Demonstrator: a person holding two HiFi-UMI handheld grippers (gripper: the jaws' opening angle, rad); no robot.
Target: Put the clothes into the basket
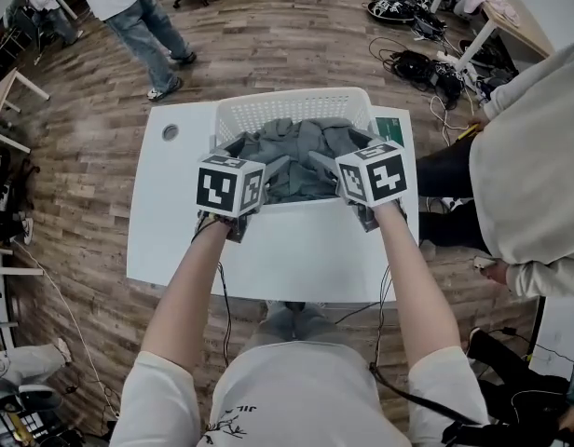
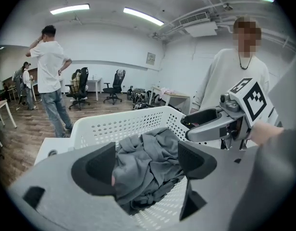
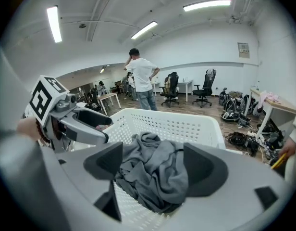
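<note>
The crumpled grey cloth garment point(image 1: 301, 152) lies bunched inside the white perforated plastic laundry basket point(image 1: 296, 101), filling its middle and near part, with a fold reaching up toward the basket's right wall. The basket stands on the far half of a white rectangular table point(image 1: 175, 240).

The left gripper point(image 2: 147, 163) hangs over the basket's near left rim, its dark jaws spread wide. The garment shows in the gap between them but neither pad presses on it, so this tool is released. The right gripper point(image 3: 153, 170) hangs over the near right rim in the same way, jaws parted and holding nothing, the grey cloth lying below and between them. Both grippers tilt down into the basket, side by side and a little apart.

Beyond the table, on the brown wooden plank floor point(image 1: 268, 35), a person in a white T-shirt and blue jeans point(image 1: 129, 7) stands at the far left. A person in a pale sweatshirt point(image 1: 529, 156) stands just right of the table.
</note>
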